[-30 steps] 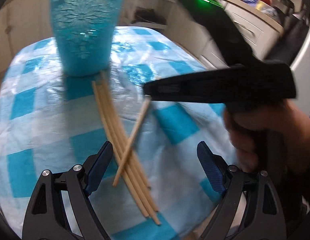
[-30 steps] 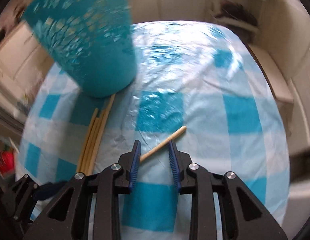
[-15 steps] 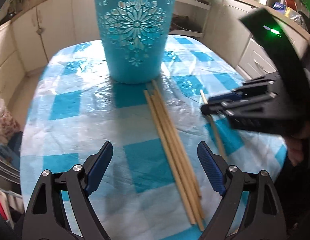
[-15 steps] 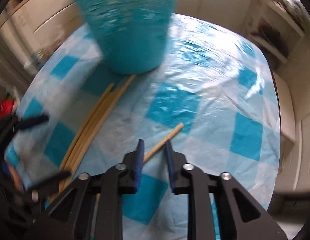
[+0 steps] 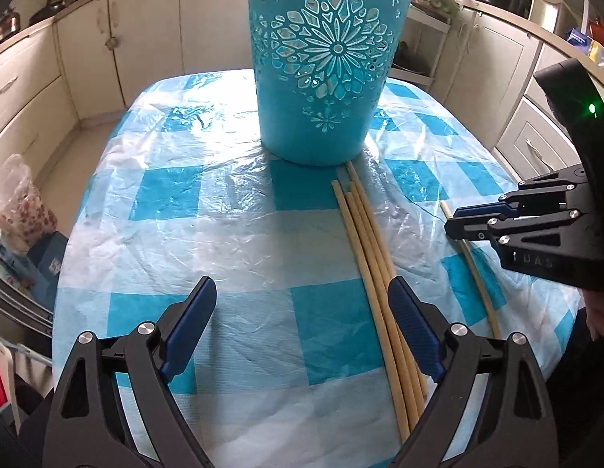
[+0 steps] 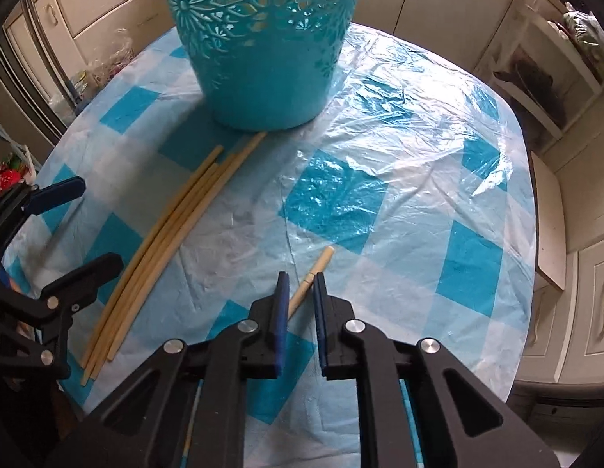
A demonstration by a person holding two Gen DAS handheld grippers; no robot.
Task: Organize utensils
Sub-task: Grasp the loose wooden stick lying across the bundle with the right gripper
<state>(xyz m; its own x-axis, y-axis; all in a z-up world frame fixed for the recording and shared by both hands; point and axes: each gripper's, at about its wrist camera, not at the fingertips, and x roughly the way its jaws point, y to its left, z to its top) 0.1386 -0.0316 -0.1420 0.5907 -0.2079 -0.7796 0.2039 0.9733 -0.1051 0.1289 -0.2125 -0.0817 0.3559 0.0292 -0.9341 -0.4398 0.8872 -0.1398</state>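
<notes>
Your right hand-held gripper has just been closing around a single wooden stick near the worktop's right edge; whether the pads press it yet, you cannot tell. Your left hand-held gripper stands wide and empty by the bundle of sticks lying against the blue basket mid-worktop. No stick shows in the basket, so all sticks remain.

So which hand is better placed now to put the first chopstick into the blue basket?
The right. The right gripper has just been closing its jaws around the single chopstick. The left gripper is open, holding nothing, with the chopstick bundle beside one jaw. The blue basket stands just ahead.
</notes>
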